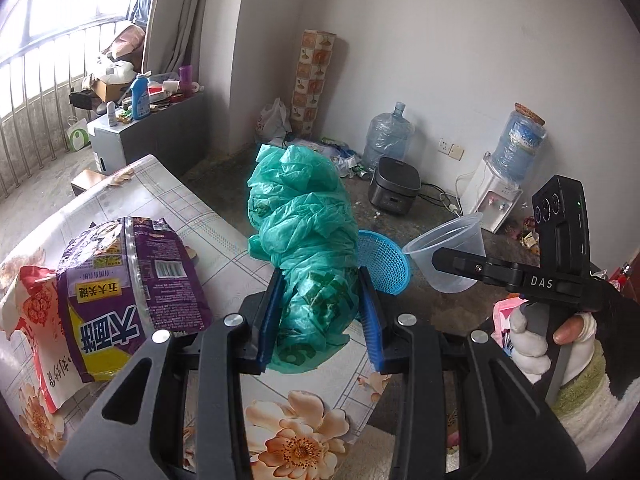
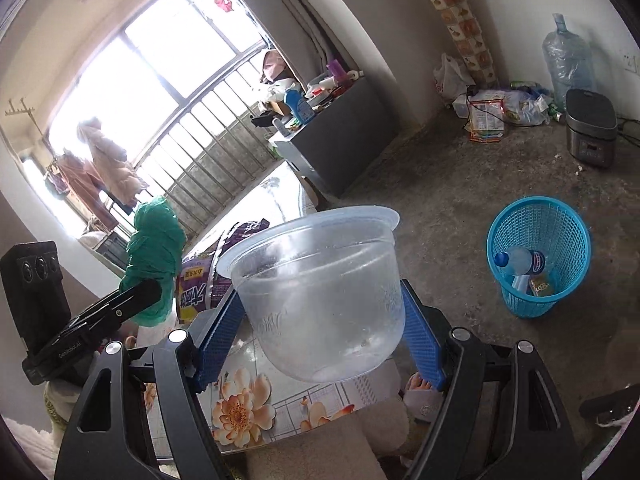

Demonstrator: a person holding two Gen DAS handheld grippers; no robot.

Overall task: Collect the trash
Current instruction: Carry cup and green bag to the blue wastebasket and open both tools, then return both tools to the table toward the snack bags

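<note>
**Both jaws loaded, basket on the floor is the likely drop**

Left gripper [image 1: 320,316] jaws are clamped narrow on a crumpled green plastic bag [image 1: 304,216]; blue pads bite its lower bunch and the rest stands up loose above them. Right gripper [image 2: 322,340] jaws stand wide, pressed on both sides of a clear plastic tub [image 2: 320,300], gripped low on the wall, rim tilted up and away.

- Bag: very light, soft, no stiffness. Thin film compresses and can slip out through the pads, so a grip on the thickest wad is safest, as now. The loose top will flop and may catch on the basket rim.
- Tub: light, thin-walled, smooth, looks damp or hazy inside. Walls flex under squeeze and taper toward the base, so it can pop out downward or crack if squeezed harder. A hold nearer the stiffer rim would be more secure.
- Blue mesh basket [image 2: 540,256] sits on the concrete floor, well apart from the counter [image 2: 256,400], right of the tub in the right wrist view. It already holds a bottle [image 2: 520,260] and small wrappers.
- Still on the counter: a purple snack bag [image 1: 132,300] and a red packet [image 1: 36,320] under its edge, both flat, crinkly, light. Pinch an edge or corner.

Judgement: carry phase, neither item dropped yet.
</note>
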